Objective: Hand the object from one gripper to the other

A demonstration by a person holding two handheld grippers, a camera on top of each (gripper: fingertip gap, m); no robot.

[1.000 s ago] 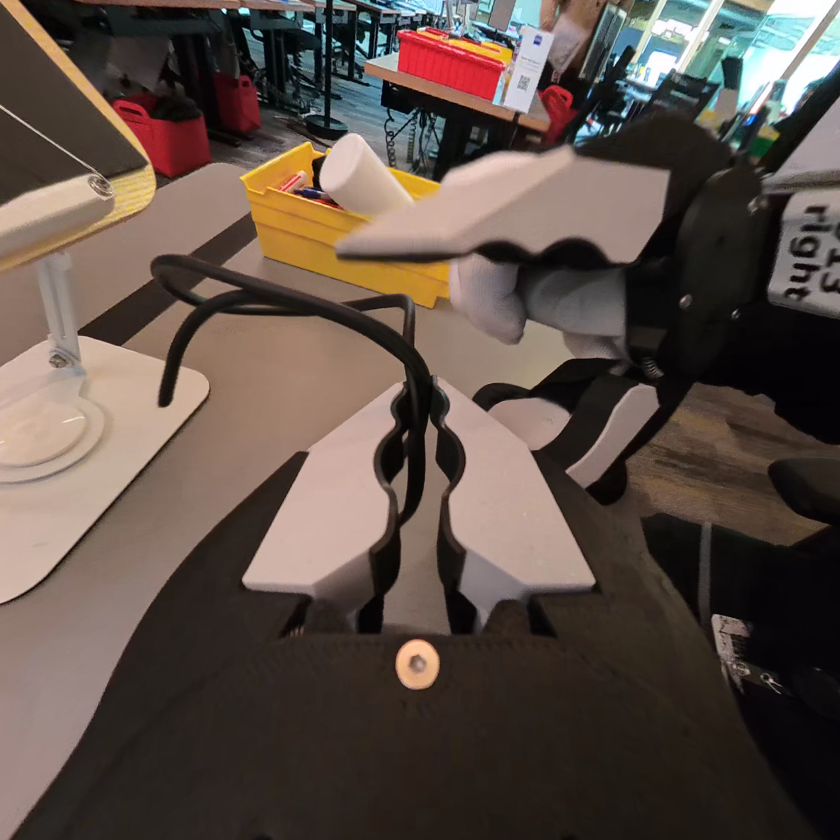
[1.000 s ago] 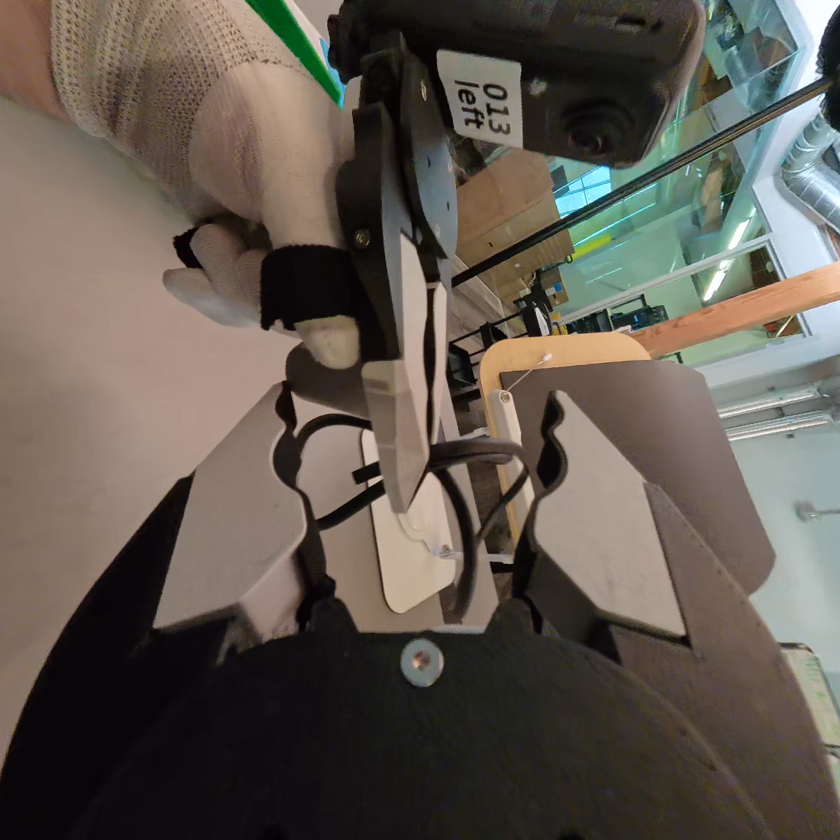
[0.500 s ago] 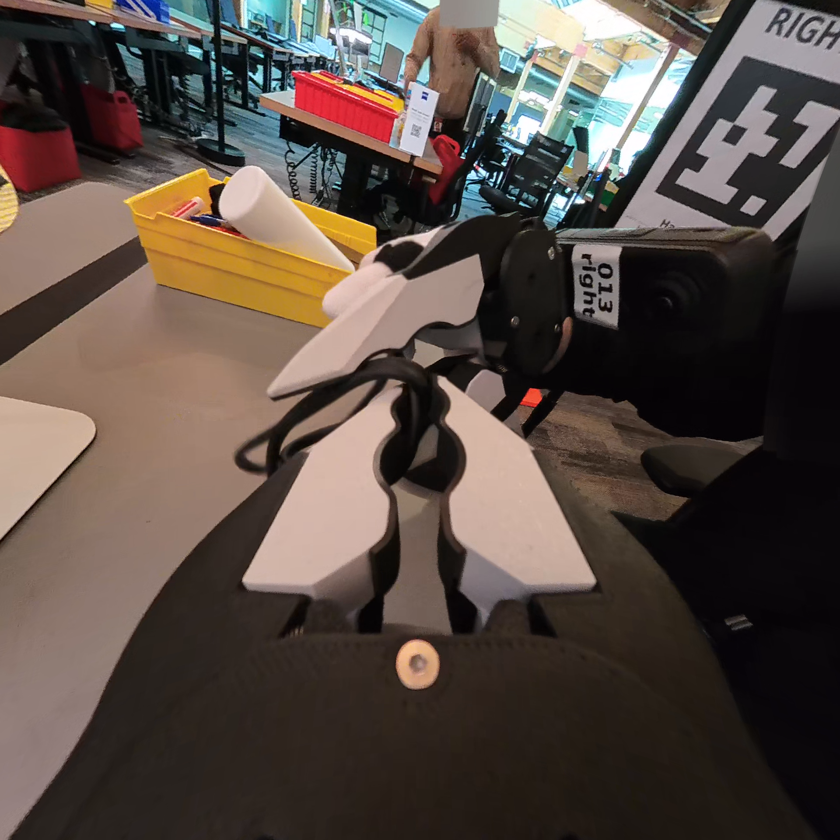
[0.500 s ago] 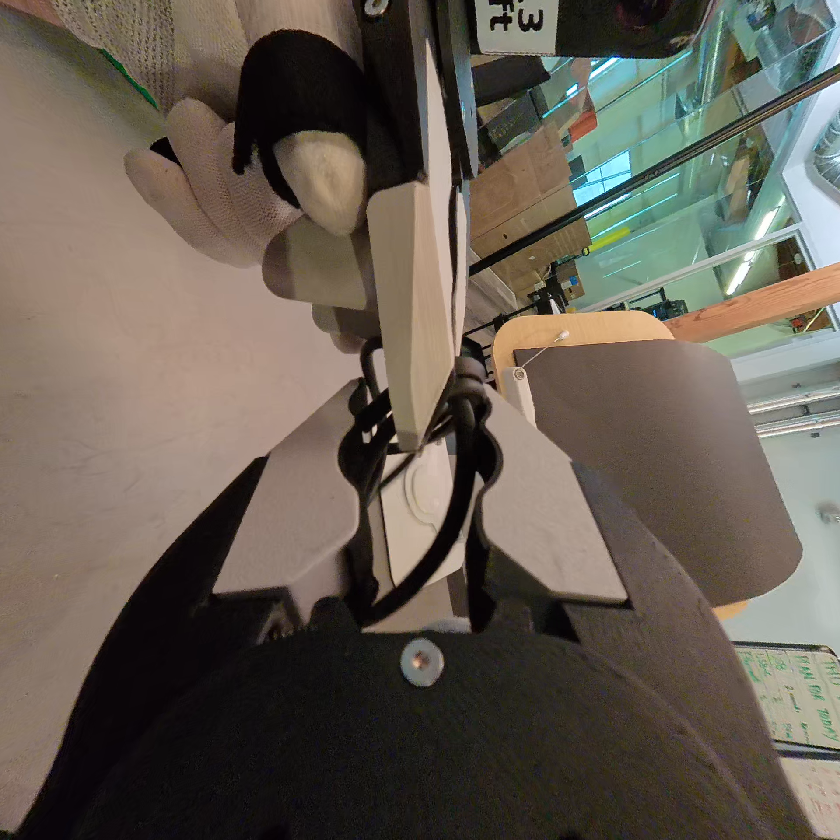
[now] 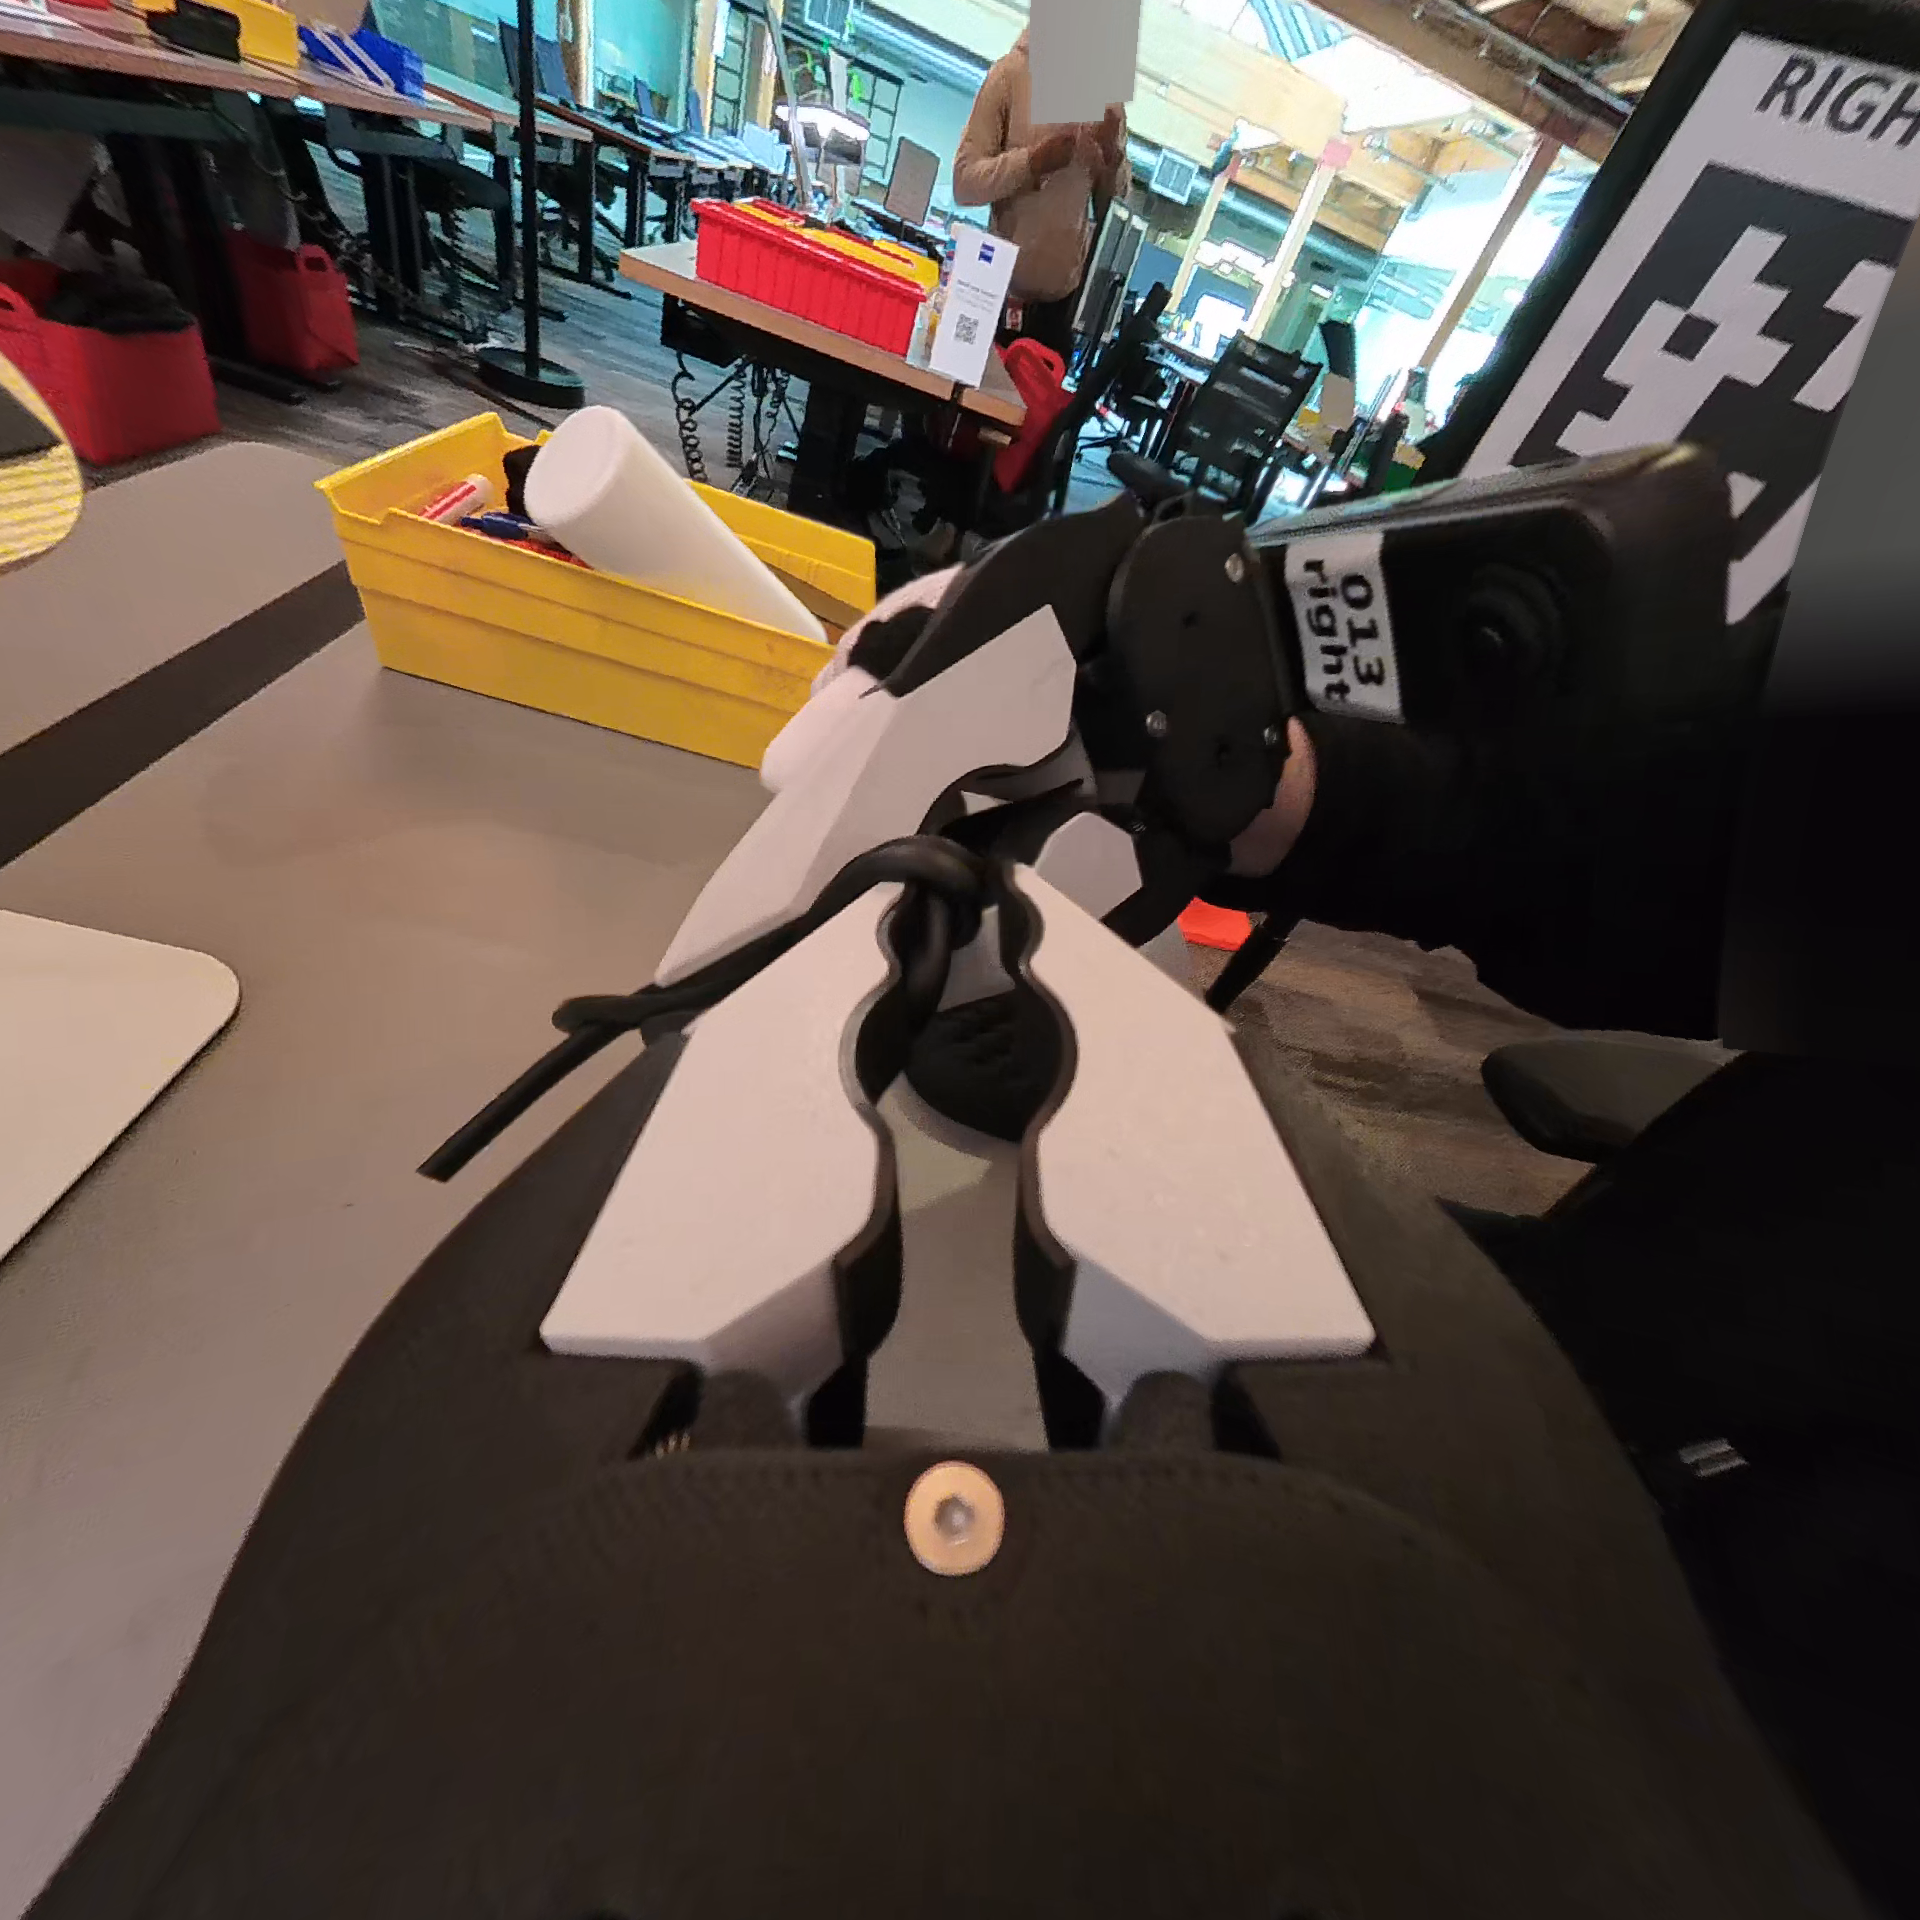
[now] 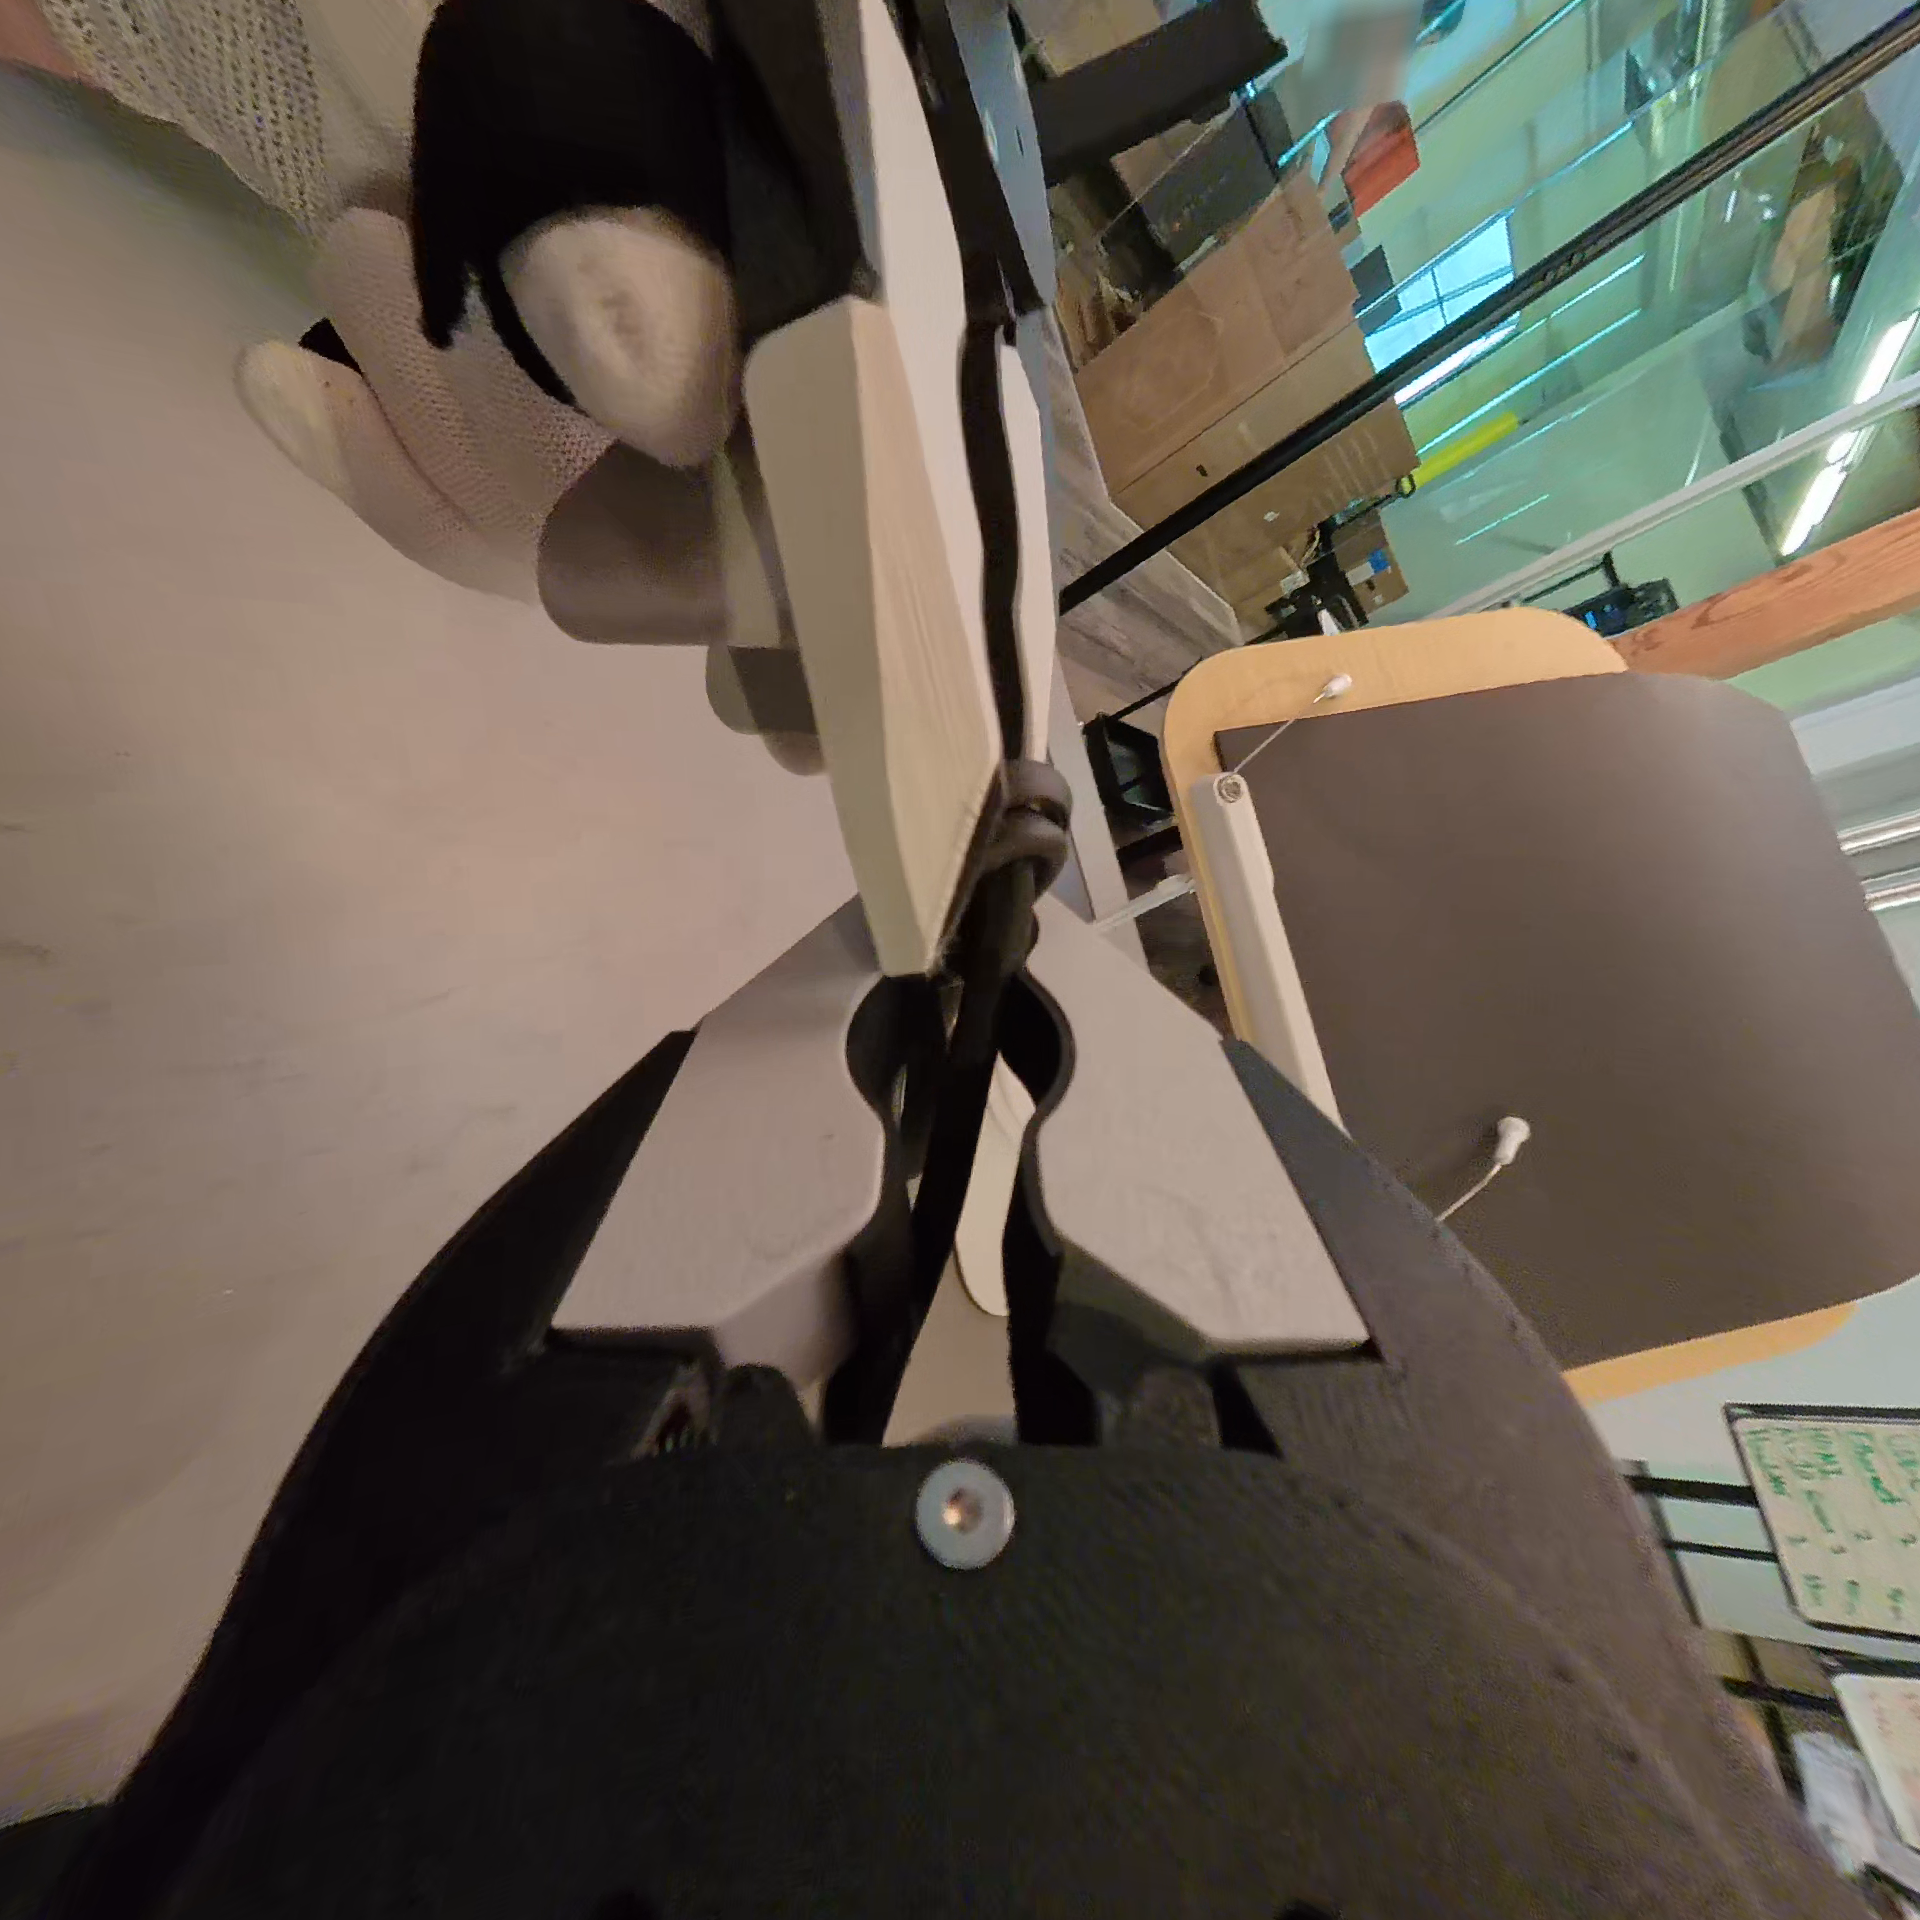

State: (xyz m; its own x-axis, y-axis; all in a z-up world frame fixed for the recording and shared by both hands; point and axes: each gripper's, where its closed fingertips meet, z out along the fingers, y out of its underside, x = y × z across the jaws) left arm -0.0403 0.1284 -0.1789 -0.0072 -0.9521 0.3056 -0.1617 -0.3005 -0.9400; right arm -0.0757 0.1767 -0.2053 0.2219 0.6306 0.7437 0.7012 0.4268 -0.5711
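A black cable (image 5: 665, 1003) is held above the grey table (image 5: 364, 831). My left gripper (image 5: 956, 909) is shut on it at the fingertips, and a loose end trails down to the left. My right gripper (image 5: 717, 945) comes in from the right, tilted, and crosses just above the left one's tips with its fingers closed over the same bunch of cable. In the right wrist view my right gripper (image 6: 992, 982) is shut on the cable (image 6: 956, 1122). There the left gripper (image 6: 987, 883) comes down from above, held by a gloved hand (image 6: 468, 436), also pinching the cable.
A yellow bin (image 5: 582, 623) with a white cylinder (image 5: 644, 530) and pens stands at the table's far edge. A white stand base (image 5: 83, 1049) lies at the left. A black board on a wooden stand (image 6: 1558, 987) is beyond the grippers. A person (image 5: 1039, 156) stands far back by a red bin (image 5: 810, 270).
My right gripper was open a second ago and has closed on the cable at the left gripper's tips. The cable's wide loop has been drawn into a tight bunch.
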